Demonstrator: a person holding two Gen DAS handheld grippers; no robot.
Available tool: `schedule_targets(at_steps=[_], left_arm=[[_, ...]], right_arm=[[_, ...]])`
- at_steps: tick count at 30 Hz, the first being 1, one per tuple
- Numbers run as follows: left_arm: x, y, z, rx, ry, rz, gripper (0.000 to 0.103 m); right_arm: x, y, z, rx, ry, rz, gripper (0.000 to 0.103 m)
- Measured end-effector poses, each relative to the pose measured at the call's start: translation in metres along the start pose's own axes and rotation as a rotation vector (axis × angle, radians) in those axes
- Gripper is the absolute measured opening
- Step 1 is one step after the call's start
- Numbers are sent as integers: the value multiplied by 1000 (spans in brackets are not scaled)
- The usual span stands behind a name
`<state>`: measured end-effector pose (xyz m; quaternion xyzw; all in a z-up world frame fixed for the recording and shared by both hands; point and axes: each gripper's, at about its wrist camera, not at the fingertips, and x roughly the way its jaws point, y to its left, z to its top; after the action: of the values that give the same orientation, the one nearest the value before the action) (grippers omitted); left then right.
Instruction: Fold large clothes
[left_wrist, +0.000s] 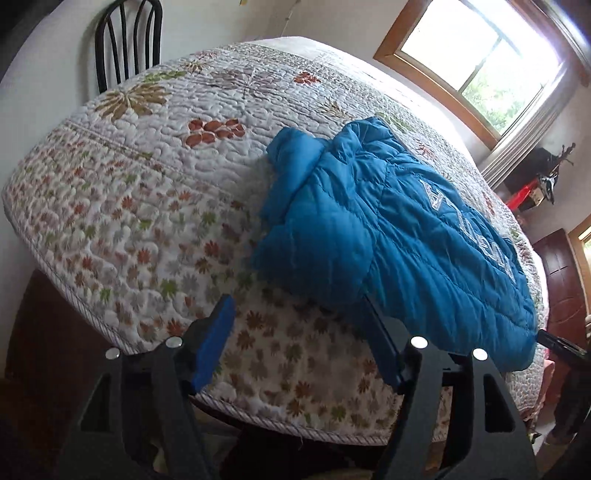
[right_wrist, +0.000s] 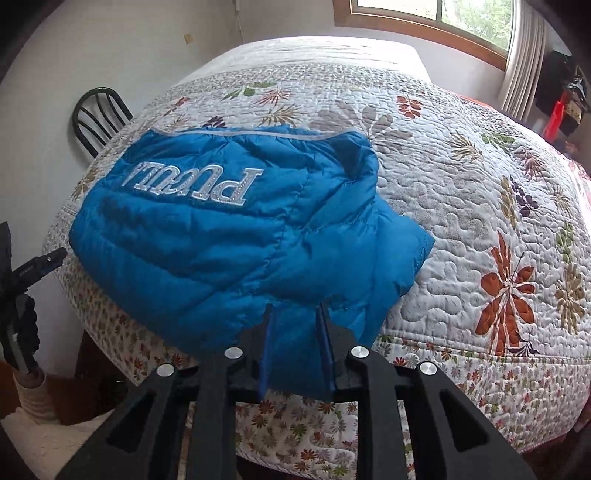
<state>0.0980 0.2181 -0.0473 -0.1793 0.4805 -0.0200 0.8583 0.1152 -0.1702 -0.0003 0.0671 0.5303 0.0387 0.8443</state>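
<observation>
A blue puffer jacket (left_wrist: 388, 229) with silver lettering lies on the quilted bed, partly folded, its near edge hanging over the bed's side. It also shows in the right wrist view (right_wrist: 229, 236). My left gripper (left_wrist: 295, 332) is open and empty, its right finger just under the jacket's near-left corner. My right gripper (right_wrist: 295, 317) is shut on the jacket's near edge, with blue fabric pinched between its blue pads (right_wrist: 266, 347). The tip of the left gripper shows at the far left of the right wrist view (right_wrist: 44, 262).
The bed's floral quilt (left_wrist: 147, 206) fills both views, and its near edge (left_wrist: 258, 417) drops off below the grippers. A black chair (left_wrist: 127, 40) stands behind the bed by the wall. A window (left_wrist: 480, 62) and a dark wooden door (left_wrist: 561, 280) are to the right.
</observation>
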Motion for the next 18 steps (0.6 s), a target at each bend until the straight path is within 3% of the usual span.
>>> schedule_targets(at_steps=[4,8,18], left_arm=[[5,-4,-3,-18,-20,7,71],[17,-10,2,-30,-4,-46,72],[49,-13,22,-82,11,-64,80]], right_arm=[[13,0,-2,5,36,-16,19],[20,-1,-4,13,50,-19,19],[47,-12,-4,54,106,31,16]])
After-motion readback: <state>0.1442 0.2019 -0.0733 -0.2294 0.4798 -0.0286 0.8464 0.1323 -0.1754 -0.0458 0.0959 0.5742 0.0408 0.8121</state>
